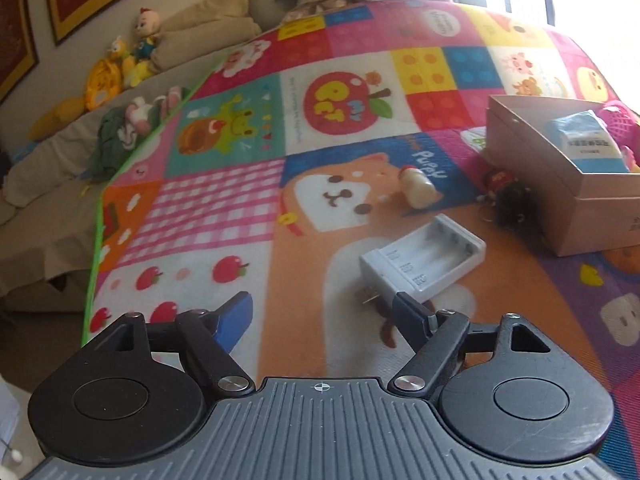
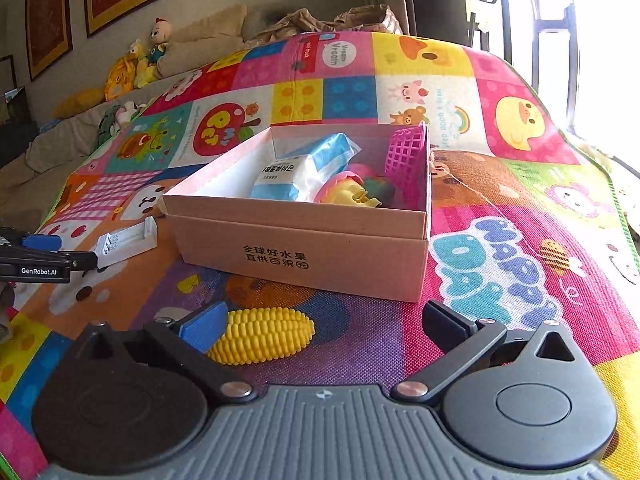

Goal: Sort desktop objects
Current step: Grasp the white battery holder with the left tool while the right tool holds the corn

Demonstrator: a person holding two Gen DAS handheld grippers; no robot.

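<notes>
My left gripper (image 1: 324,312) stands open over the colourful play mat (image 1: 240,208), with nothing between its fingers. A white battery charger (image 1: 424,260) lies on the mat just ahead of its right finger; it also shows as the charger (image 2: 128,240) in the right wrist view. My right gripper (image 2: 324,322) is wide open, low over the mat. A yellow toy corn (image 2: 264,334) lies between its fingers, close against the blue left pad (image 2: 204,324) and well apart from the right one. Ahead stands an open cardboard box (image 2: 304,240).
The box holds a blue-white packet (image 2: 304,168), a pink basket (image 2: 408,156) and a pink-yellow toy (image 2: 352,190). A small bottle (image 1: 416,186) and a dark furry thing (image 1: 512,200) lie by the box (image 1: 532,160). Plush toys (image 1: 132,60) sit beyond the mat's green edge.
</notes>
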